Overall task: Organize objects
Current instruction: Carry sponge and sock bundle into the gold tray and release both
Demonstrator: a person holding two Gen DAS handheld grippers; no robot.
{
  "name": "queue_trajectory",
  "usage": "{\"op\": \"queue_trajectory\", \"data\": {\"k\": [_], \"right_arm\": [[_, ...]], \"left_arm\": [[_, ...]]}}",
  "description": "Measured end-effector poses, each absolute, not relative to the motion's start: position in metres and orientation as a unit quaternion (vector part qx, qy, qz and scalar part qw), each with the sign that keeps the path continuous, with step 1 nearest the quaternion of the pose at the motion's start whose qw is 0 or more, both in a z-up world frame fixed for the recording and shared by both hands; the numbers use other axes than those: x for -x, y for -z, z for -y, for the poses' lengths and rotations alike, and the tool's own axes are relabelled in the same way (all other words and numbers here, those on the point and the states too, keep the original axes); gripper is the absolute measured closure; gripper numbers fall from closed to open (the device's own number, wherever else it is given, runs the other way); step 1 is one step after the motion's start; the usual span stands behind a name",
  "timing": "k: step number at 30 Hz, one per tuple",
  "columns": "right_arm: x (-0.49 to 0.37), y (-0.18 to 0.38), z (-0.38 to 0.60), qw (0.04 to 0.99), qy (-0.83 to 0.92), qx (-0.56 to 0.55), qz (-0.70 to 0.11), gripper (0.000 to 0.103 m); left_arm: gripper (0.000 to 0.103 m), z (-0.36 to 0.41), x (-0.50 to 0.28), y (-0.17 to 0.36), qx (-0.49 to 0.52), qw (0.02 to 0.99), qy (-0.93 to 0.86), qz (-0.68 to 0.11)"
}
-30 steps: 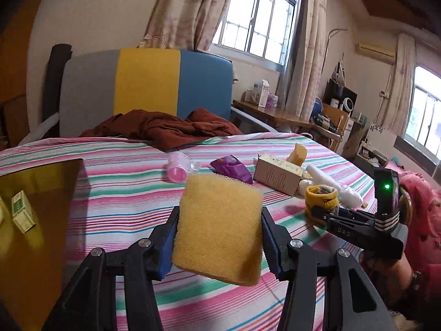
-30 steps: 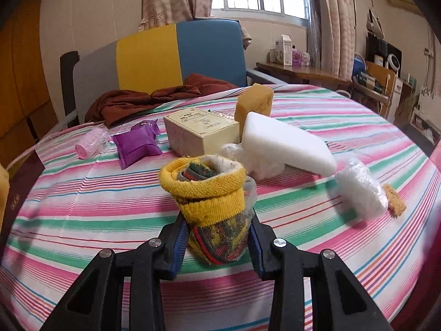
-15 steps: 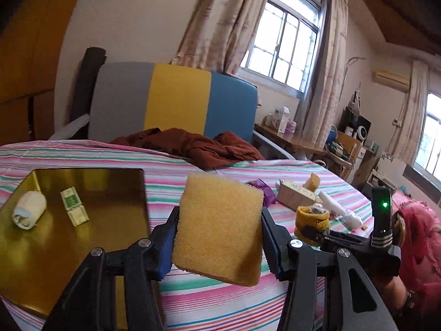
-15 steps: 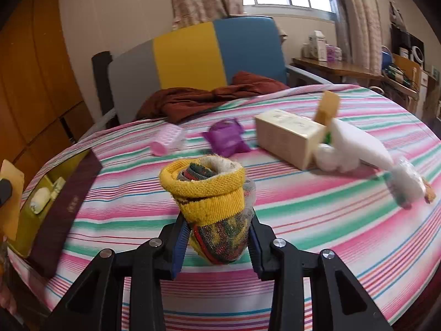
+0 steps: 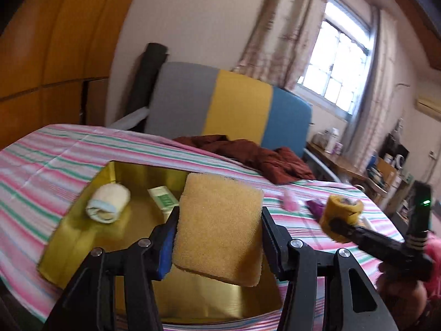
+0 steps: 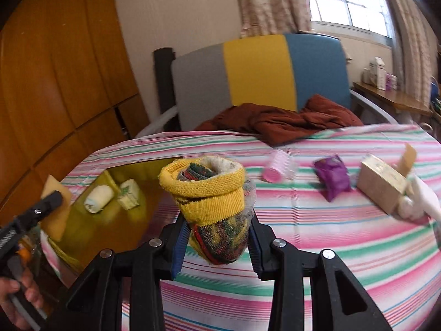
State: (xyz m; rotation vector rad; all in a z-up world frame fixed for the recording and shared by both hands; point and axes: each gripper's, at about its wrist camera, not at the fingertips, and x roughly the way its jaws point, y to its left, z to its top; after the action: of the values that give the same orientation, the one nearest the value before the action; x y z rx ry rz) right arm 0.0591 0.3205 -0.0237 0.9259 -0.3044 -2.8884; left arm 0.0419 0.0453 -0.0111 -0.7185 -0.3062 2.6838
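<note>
- My left hand-held gripper [image 5: 219,230] clamps the yellow sponge [image 5: 217,227] above the gold tray [image 5: 82,220].
- At ten o'clock, a rolled white towel [image 5: 108,203] lies inside it.
- At three o'clock, my right hand-held gripper [image 5: 337,224] grips a yellow sock roll [image 5: 341,215].

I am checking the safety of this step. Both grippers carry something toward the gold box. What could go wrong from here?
1. The left gripper holds the yellow sponge only by its sides; soft foam may slip or spring out when released, possibly missing the gold box.
2. The right gripper with the rolled sock is close beside the left one, so they might collide over the box.
3. The sponge could land on the white roll and small green carton inside.
</note>
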Motion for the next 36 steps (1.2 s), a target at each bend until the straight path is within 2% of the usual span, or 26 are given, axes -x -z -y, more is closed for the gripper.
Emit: {"op": "queue_trajectory", "data": {"k": [17,27,28,30,31,32,33,36], "right_arm": [[0.0,0.015,-0.193,0.205,0.907,-0.367,0.013,0.065],[0.032,0.042,-0.149,0.22,0.875,-0.43,0.033,0.063],[0.037,0.047,-0.146,0.22,0.869,-0.441,0.041,0.063],[0.044,0.053,-0.144,0.219,0.861,-0.456,0.053,0.06],[0.046,0.055,-0.144,0.217,0.858,-0.462,0.061,0.06],[0.047,0.056,-0.146,0.218,0.855,-0.464,0.071,0.058],[0.047,0.057,-0.149,0.219,0.854,-0.465,0.081,0.054],[0.044,0.057,-0.157,0.213,0.855,-0.463,0.094,0.053]], "left_arm": [[0.049,0.022,-0.003,0.057,0.344,0.071,-0.927,0.128],[0.048,0.037,0.019,0.06,0.363,0.049,-0.925,0.105],[0.044,0.038,0.02,0.061,0.367,0.048,-0.923,0.106],[0.025,0.042,0.021,0.062,0.369,0.043,-0.921,0.114],[0.009,0.045,0.02,0.061,0.366,0.03,-0.922,0.121],[0.003,0.048,0.017,0.06,0.362,0.017,-0.923,0.129],[0.002,0.052,0.014,0.058,0.355,0.013,-0.924,0.144],[0.001,0.064,0.009,0.051,0.34,0.004,-0.924,0.174]]}}
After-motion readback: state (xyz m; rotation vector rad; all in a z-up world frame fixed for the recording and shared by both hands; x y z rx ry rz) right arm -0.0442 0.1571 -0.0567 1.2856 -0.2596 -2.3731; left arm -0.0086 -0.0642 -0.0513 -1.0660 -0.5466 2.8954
